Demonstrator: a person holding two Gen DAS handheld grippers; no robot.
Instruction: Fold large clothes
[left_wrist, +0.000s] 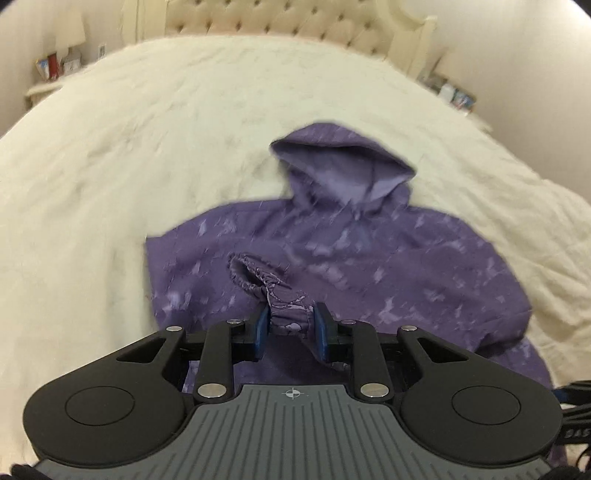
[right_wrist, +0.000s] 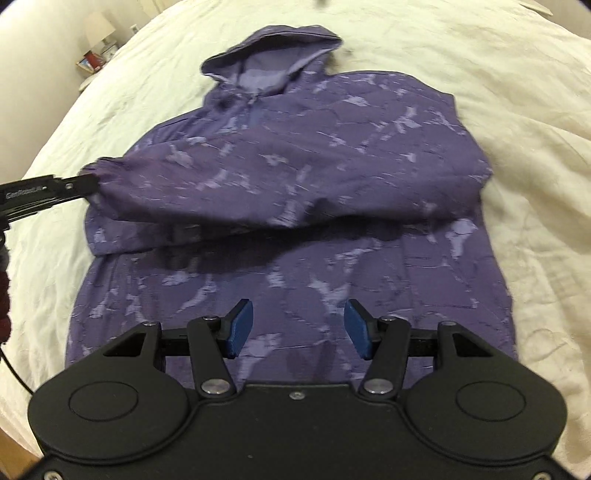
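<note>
A purple hoodie (left_wrist: 369, 251) with pale blotches lies flat on the bed, its hood (left_wrist: 343, 166) toward the headboard. My left gripper (left_wrist: 291, 317) is shut on the gathered cuff (left_wrist: 255, 273) of one sleeve, with fabric bunched between its blue pads. In the right wrist view that sleeve (right_wrist: 221, 184) lies across the hoodie (right_wrist: 332, 129) at chest height, and the left gripper (right_wrist: 90, 181) holds its end at the hoodie's left edge. My right gripper (right_wrist: 298, 314) hovers open over the lower front of the hoodie, nothing between its fingers.
A cream bedspread (left_wrist: 147, 147) lies under the hoodie and spreads wide on all sides. A tufted headboard (left_wrist: 280, 18) stands at the far end. Nightstands with small items flank the bed (left_wrist: 48, 85) (left_wrist: 450, 92), and a lamp (right_wrist: 98, 27) stands at the left.
</note>
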